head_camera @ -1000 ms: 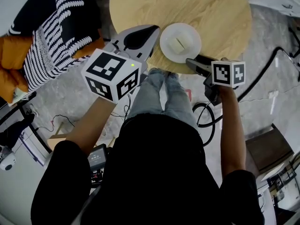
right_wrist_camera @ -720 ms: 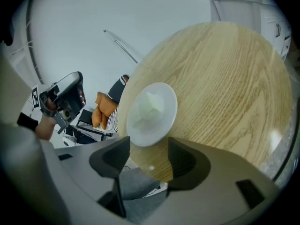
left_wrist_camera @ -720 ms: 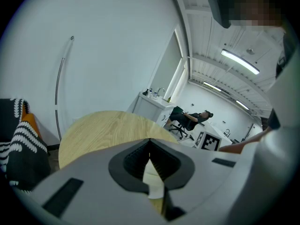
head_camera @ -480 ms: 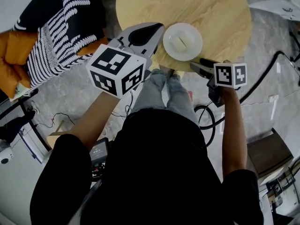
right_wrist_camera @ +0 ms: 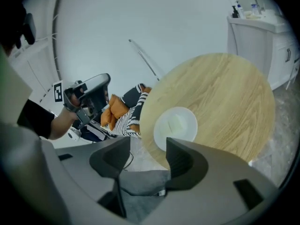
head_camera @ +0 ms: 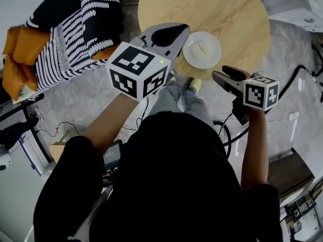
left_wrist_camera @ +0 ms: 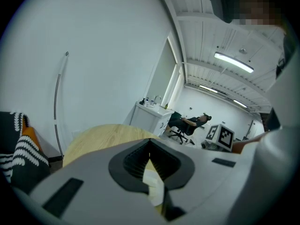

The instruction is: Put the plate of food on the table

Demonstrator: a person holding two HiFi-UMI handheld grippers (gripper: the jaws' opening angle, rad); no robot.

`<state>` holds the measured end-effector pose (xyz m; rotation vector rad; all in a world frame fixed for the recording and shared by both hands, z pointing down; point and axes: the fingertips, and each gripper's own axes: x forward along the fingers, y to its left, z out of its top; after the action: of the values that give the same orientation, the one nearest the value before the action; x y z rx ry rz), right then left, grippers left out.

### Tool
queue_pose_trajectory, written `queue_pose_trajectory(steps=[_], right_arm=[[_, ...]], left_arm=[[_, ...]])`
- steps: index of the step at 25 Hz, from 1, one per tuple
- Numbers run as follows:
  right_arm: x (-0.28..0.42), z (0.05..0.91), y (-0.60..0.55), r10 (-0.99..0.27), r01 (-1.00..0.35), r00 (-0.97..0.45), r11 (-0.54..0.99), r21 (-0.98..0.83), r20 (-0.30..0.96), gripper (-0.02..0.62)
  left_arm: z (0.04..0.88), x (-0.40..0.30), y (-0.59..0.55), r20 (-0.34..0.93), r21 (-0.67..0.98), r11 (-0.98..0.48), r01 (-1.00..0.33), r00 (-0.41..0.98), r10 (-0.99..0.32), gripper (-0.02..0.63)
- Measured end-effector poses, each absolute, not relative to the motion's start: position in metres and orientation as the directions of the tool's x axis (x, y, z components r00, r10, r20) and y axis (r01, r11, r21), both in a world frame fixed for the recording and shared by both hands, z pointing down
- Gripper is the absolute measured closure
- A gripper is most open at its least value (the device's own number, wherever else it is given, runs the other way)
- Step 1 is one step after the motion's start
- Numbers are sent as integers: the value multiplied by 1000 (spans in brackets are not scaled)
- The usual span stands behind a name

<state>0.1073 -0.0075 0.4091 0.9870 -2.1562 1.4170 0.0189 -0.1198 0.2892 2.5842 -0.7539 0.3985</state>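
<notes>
While the plate (head_camera: 202,50) rests on the round wooden table (head_camera: 227,9), both grippers hang at the table's near edge.

On the plate, which lies close to that edge, sits a pale square piece of food (head_camera: 201,48). The left gripper (head_camera: 181,32) is just left of the plate and not touching it, its jaws pressed together at the tips with only a pale sliver showing through the slit behind them. The right gripper (head_camera: 220,72) is off the table below and right of the plate, its jaws spread apart and gripping nothing, with the plate beyond them. A striped cushion (head_camera: 75,29) lies to the left.
</notes>
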Motion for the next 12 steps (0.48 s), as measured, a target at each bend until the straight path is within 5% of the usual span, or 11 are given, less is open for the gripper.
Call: queue_pose_trajectory(steps=[12], right_arm=[[99,309,-51,-591,-835,-550,403,-375,590,348]], left_arm=[[242,22,-123,365,176,-776,-606,772,-521,598]])
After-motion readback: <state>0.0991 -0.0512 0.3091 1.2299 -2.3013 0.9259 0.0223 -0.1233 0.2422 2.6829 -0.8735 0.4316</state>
